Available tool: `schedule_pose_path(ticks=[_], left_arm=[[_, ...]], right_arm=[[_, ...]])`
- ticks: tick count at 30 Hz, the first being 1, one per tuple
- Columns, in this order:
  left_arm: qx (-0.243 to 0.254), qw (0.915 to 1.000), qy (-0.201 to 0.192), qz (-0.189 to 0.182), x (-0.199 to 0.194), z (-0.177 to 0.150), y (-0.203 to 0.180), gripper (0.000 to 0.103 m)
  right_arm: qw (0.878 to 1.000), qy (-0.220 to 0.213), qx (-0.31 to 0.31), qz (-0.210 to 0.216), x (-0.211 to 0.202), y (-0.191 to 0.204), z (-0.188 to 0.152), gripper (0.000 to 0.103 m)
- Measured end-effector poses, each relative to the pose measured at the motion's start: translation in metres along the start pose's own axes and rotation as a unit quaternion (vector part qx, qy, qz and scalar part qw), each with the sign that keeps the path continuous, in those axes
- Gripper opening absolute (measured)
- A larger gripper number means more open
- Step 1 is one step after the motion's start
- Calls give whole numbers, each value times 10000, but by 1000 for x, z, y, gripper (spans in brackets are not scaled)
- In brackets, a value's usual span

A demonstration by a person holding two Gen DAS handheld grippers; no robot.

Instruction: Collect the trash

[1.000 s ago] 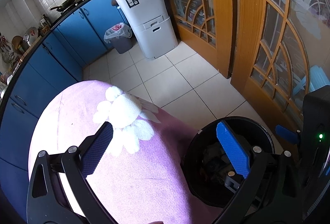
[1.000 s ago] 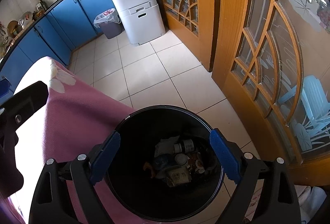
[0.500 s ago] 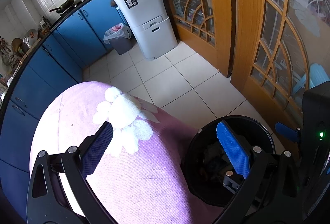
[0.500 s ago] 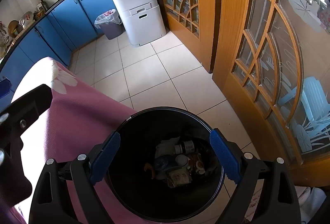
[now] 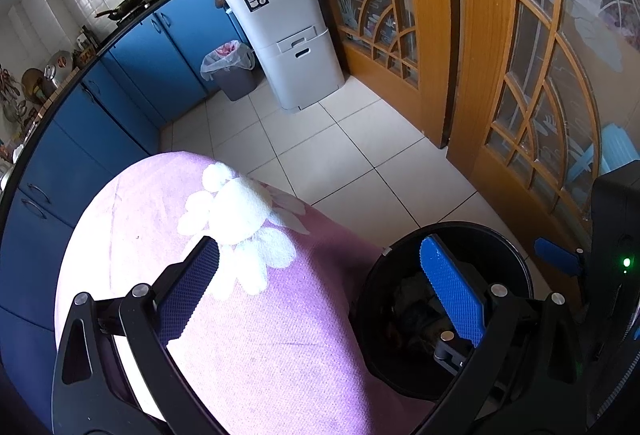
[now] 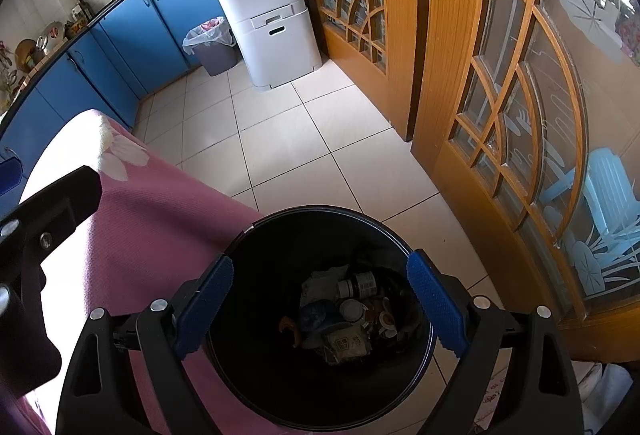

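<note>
A black round trash bin [image 6: 304, 223] stands on the floor beside the table; it also shows in the left wrist view [image 5: 460, 231]. Inside lie several pieces of trash [image 6: 348, 311]: small bottles, caps, crumpled paper. My right gripper [image 6: 320, 299] is open and empty, held right above the bin's mouth. My left gripper [image 5: 320, 287] is open and empty above the table's pink cloth [image 5: 260, 347], near its white flower print [image 5: 240, 211]. The right gripper's body [image 5: 616, 275] shows at the right edge of the left wrist view.
The pink-clothed table [image 6: 140, 219] borders the bin on the left. Blue kitchen cabinets [image 5: 132, 75] line the far wall. A grey lined bin [image 5: 232, 71] and a white tall container [image 5: 288, 35] stand beyond on the tiled floor [image 6: 288, 143]. Wooden glass doors [image 6: 500, 75] stand on the right.
Almost nothing has changed. Both grippers stay open and empty, with only a slight drift of the views.
</note>
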State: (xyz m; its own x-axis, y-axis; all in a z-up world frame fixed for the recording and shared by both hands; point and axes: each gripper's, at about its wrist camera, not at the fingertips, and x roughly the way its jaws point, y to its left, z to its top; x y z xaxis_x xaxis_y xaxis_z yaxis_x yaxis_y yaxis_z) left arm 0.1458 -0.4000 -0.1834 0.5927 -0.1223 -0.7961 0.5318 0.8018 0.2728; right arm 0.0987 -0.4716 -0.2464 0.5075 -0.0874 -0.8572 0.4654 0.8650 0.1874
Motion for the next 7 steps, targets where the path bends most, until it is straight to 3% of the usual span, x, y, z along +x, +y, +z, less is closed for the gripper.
schedule_pose_path(ticks=[7], left_arm=[[-11, 10000, 64, -24, 2, -1, 0, 99]], right_arm=[[10000, 3, 2, 5, 0, 0, 0, 86]])
